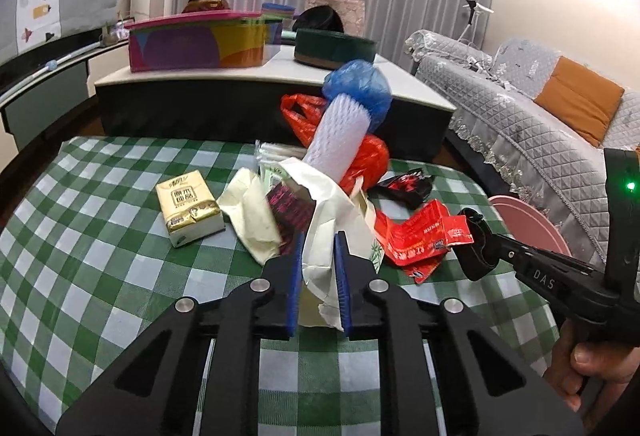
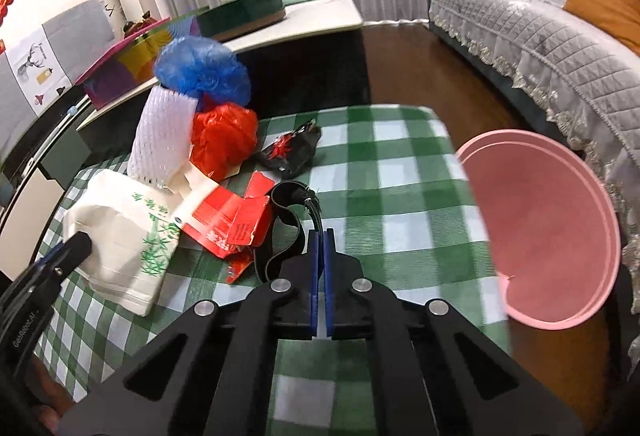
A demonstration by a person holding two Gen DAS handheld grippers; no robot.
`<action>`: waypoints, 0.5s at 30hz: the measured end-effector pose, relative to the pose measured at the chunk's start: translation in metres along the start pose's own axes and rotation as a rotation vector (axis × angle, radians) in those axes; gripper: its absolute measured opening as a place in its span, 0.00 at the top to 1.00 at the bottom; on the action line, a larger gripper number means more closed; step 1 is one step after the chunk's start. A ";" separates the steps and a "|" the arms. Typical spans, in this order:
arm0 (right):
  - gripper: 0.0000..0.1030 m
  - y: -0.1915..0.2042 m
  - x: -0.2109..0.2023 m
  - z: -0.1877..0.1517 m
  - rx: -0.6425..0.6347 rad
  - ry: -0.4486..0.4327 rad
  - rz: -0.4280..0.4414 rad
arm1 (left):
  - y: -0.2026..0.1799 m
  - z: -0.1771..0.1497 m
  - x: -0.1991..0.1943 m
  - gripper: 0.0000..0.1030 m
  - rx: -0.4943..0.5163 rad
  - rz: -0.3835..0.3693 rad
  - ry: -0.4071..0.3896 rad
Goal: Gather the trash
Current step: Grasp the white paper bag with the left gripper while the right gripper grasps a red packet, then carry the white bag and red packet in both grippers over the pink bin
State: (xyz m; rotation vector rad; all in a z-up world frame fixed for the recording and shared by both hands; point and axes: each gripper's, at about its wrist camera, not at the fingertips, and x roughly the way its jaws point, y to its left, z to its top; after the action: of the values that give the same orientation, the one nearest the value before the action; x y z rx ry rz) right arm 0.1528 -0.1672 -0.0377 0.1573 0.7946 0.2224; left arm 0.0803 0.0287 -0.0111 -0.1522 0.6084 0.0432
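A heap of trash lies on the green checked tablecloth (image 1: 100, 236). My left gripper (image 1: 318, 256) is shut on the crumpled white bag (image 1: 320, 220) with a green bamboo print (image 2: 128, 236); in the right wrist view the left gripper (image 2: 76, 250) touches the bag's left edge. My right gripper (image 2: 322, 236) is shut on a black strap (image 2: 280, 228) that loops next to the torn red carton (image 2: 232, 224). Behind stand a white foam net sleeve (image 1: 340, 131), a blue plastic bag (image 1: 360, 87), a red plastic bag (image 1: 370, 155) and a black-and-red wrapper (image 1: 404, 183).
A yellow tissue pack (image 1: 188, 207) lies left of the heap. A pink bin (image 2: 548, 228) stands off the table's right edge, by the grey sofa (image 2: 540, 47). Beyond the table is a low coffee table (image 1: 280, 75) with a colourful box. A hand (image 1: 592, 368) holds the right tool.
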 end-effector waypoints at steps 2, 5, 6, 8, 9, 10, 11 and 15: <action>0.98 -0.005 -0.009 0.000 -0.004 -0.012 -0.018 | -0.002 0.000 -0.008 0.87 0.008 -0.001 -0.014; 0.98 -0.008 -0.028 0.001 -0.031 -0.049 -0.045 | -0.003 0.000 -0.020 0.87 0.006 -0.010 -0.031; 0.98 -0.008 -0.035 0.001 -0.042 -0.061 -0.042 | -0.004 -0.001 -0.023 0.87 0.006 -0.012 -0.035; 0.98 -0.008 -0.044 0.001 -0.047 -0.062 -0.013 | -0.005 -0.002 -0.030 0.87 0.004 -0.020 -0.043; 0.98 -0.007 -0.049 0.000 -0.058 -0.066 -0.007 | -0.006 -0.002 -0.033 0.87 0.002 -0.023 -0.045; 0.98 -0.004 -0.053 -0.002 -0.088 -0.065 -0.039 | -0.007 -0.003 -0.036 0.87 0.000 -0.027 -0.048; 0.98 -0.003 -0.051 -0.004 -0.106 -0.048 -0.075 | -0.007 -0.003 -0.039 0.87 -0.003 -0.032 -0.052; 0.98 -0.019 -0.027 -0.020 -0.079 0.077 -0.132 | -0.010 -0.002 -0.050 0.87 -0.005 -0.046 -0.067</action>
State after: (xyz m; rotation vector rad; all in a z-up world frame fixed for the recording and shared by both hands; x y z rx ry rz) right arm 0.1230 -0.1915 -0.0368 0.0213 0.8683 0.1350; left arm 0.0393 0.0191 0.0172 -0.1686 0.5377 0.0053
